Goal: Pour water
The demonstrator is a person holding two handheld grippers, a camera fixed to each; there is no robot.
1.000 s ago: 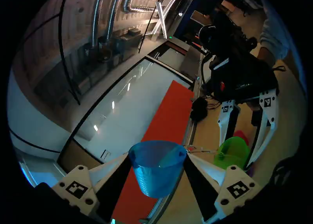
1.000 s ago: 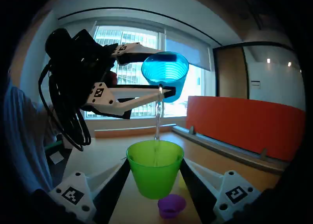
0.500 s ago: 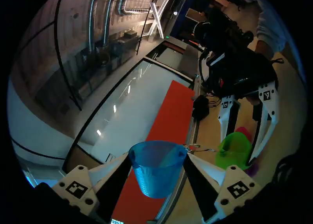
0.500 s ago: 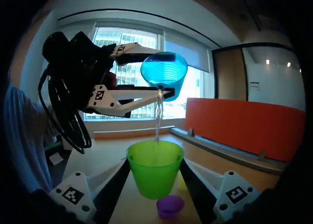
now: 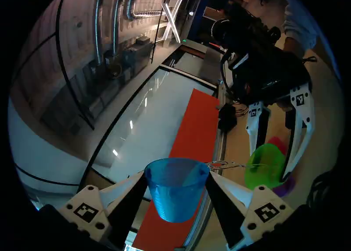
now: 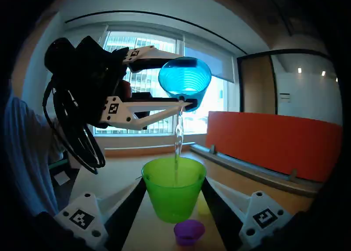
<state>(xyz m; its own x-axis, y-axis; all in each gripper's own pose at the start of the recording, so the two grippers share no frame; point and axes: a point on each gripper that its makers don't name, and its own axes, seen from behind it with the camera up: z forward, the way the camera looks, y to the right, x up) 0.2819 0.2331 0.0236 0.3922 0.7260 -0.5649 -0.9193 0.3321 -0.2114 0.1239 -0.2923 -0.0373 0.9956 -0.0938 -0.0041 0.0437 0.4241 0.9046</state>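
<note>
Right gripper view: water stream (image 6: 177, 132) mid-pour.
Left hand-held gripper (image 6: 186, 80) clamps tilted blue cup (image 6: 184, 75) above; right hand-held gripper (image 6: 174, 183) clamps green cup (image 6: 174, 198) upright to catch.

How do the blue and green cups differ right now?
The blue cup is tipped over, high up; the green cup is upright below it. Water streams out of the blue cup into the green cup. Both are translucent plastic, clamped: blue in the left gripper, green in the right gripper.

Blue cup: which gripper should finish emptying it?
Likely left. The left gripper holds the tilted blue cup above the green cup, its water stream landing inside; the right gripper steadies the green cup.
</note>
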